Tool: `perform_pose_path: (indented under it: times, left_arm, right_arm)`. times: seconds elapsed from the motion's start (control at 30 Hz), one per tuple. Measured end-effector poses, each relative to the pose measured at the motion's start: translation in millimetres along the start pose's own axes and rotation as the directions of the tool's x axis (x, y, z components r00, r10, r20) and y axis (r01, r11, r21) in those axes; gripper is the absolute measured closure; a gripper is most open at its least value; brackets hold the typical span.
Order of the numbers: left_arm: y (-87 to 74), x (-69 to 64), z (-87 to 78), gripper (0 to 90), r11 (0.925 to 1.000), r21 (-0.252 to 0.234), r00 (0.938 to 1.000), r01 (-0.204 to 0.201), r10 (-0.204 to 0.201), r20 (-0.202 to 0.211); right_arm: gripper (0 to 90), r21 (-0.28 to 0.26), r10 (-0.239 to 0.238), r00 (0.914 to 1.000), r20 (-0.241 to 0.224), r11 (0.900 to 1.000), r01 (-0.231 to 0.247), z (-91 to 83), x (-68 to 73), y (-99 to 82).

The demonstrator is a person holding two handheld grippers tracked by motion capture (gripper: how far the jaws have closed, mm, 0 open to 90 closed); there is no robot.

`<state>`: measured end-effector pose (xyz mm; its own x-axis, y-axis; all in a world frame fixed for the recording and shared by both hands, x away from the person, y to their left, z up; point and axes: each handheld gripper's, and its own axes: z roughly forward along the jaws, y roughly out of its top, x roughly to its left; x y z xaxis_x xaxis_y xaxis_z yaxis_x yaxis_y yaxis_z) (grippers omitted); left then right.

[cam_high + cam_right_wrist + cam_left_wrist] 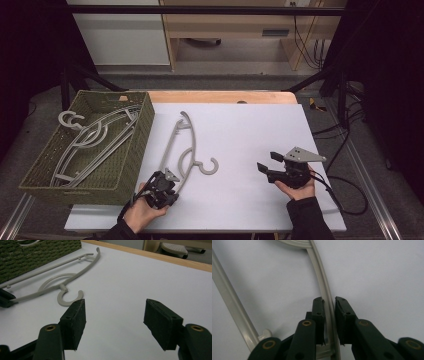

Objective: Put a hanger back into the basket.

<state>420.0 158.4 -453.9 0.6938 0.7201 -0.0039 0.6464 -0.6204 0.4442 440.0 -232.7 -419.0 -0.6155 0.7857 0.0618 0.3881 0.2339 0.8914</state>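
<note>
A grey plastic hanger (182,145) lies flat on the white tabletop (250,130), its hook (210,167) pointing right. My left gripper (170,176) is at the hanger's near end. In the left gripper view, the hanger's thin arm (322,277) runs between the black jaws, and my left gripper (329,315) is shut on it. My right gripper (267,162) rests near the front right with its jaws wide apart. The right gripper view shows my right gripper (115,322) open with nothing between the pads, and the hanger (75,275) farther off to the left.
A green woven basket (135,145) stands at the table's left edge with several grey hangers (95,137) inside. Its wall (45,255) is close to the loose hanger. A wooden edge (220,96) borders the back of the table. Cables trail at the right.
</note>
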Motion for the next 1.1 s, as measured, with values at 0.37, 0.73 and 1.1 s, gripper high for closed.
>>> perform_pose_path:
  times: [0.37, 0.73, 1.1]
  left_arm:
    - [-3.7, 0.4, 0.3, 80.2, 0.9928, -0.038, 0.9904, -0.114, 0.116, 0.074]
    - [1.4, -6.6, 1.5, 72.5, 0.9942, 0.004, 0.9928, -0.108, 0.107, 0.053]
    - [0.2, -8.1, 0.3, 82.7, 0.9903, -0.014, 0.99, -0.139, 0.139, 0.026]
  right_arm:
    - [34.0, 0.002, -0.004, 1.0, -0.002, 1.0, 0.004, -0.9, -0.5, 0.0]
    - [33.8, -0.007, 0.008, 1.0, 0.003, 0.9999, -0.008, -3.3, -0.8, 1.1]
    - [33.5, -0.008, 0.006, 1.0, 0.005, 1.0, -0.006, -4.4, -2.1, 1.0]
